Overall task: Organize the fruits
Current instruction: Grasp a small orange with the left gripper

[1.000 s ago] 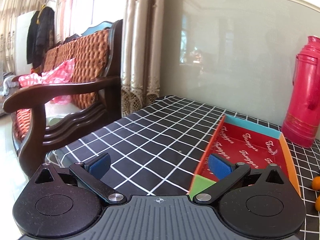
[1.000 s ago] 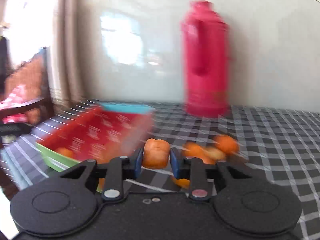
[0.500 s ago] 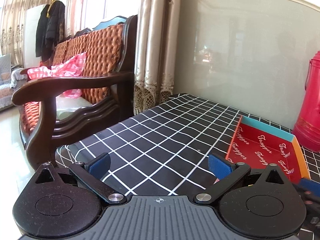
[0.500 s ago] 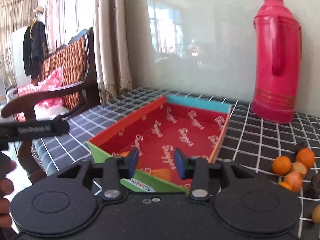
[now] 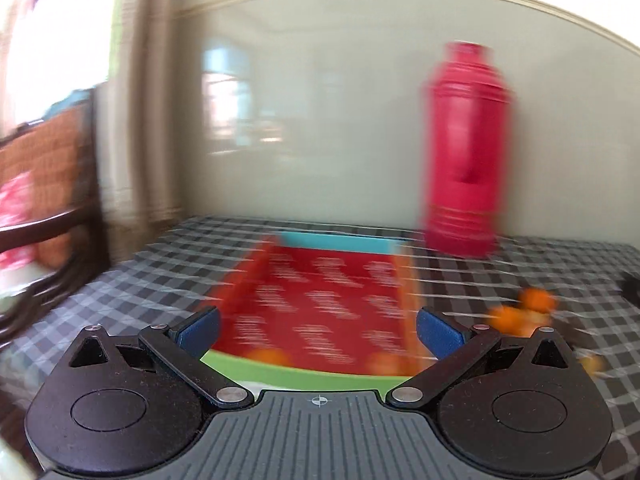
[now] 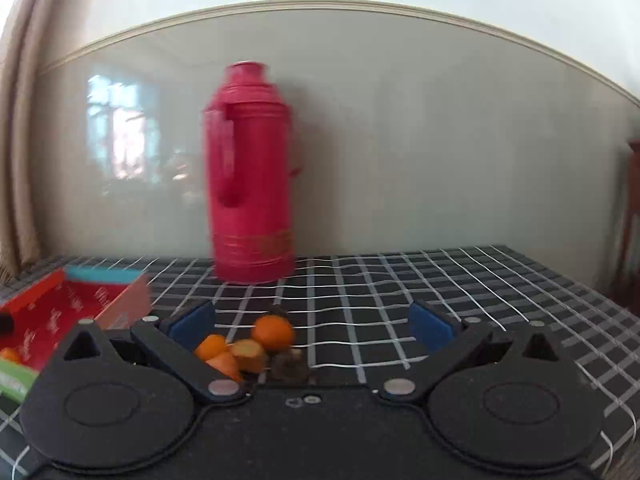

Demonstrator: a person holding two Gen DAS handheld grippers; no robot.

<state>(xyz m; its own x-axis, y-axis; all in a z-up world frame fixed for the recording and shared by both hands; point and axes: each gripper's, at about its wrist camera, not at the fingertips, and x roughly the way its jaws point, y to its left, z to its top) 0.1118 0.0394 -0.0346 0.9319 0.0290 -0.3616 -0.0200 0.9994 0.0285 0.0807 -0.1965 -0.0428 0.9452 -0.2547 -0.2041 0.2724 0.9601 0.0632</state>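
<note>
Both grippers were held spread and empty: the left gripper [image 5: 318, 330] before the red tray [image 5: 332, 300], where two blurred orange fruits [image 5: 272, 356] seemingly lay, the right gripper [image 6: 310, 326] over loose fruits [image 6: 273, 333] on the checked tablecloth [image 6: 460, 300].

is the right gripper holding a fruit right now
No, the right gripper is open and empty, with the small orange fruits lying on the checked black tablecloth below.

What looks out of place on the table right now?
A loose pile of fruit lies on the checked tablecloth, outside the red tray. One dark piece looks discoloured; too blurred to say more.
</note>
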